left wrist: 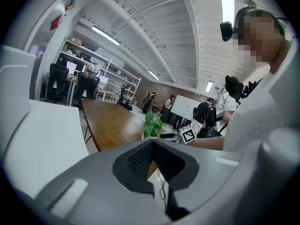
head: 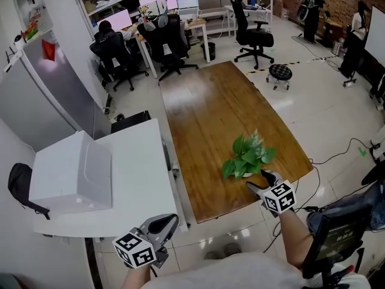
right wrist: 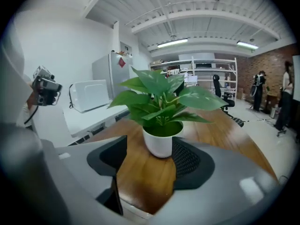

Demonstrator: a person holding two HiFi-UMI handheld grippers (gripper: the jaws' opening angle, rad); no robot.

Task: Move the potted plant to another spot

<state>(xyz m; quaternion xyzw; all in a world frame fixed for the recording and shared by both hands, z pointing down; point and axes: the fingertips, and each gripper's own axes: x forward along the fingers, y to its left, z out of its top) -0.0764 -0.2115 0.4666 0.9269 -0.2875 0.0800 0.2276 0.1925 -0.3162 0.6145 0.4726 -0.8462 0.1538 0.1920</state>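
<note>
**Head view**
- Plant (head: 248,155): green leaves, upright on the near right part of the wooden table (head: 204,113), close to its near edge.
- Right gripper (head: 257,180): at the near side of the plant, jaws pointing toward it, marker cube behind them.
- Left gripper (head: 169,221): low in the picture beside the near corner of the white desk (head: 138,167), well apart from the plant.
- White box (head: 72,173): on the desk's left part.
- Fridge (head: 48,95): beyond the box.
- Office chairs (head: 165,41) and round stool (head: 280,72): past the table's far end.

**Left gripper view**
- Left gripper (left wrist: 153,156): jaws drawn together to a thin slit, with nothing between them.
- Plant (left wrist: 152,124): small and far off on the table (left wrist: 110,123).
- Right gripper (left wrist: 174,136): just to the right of the plant.
- Desk (left wrist: 42,139): fills the left side.
- Person: at the right edge.

**Right gripper view**
- Right gripper (right wrist: 150,154): released, jaws spread wide.
- Plant (right wrist: 159,102): stands upright in a white pot (right wrist: 160,143) on the table (right wrist: 145,177), at the mouth of the jaws. The right pad lies just beside the pot wall and the left pad is clearly apart from it. Contact on the right side cannot be told.
- Box (right wrist: 91,95) and fridge (right wrist: 110,71): behind, at the left.
</note>
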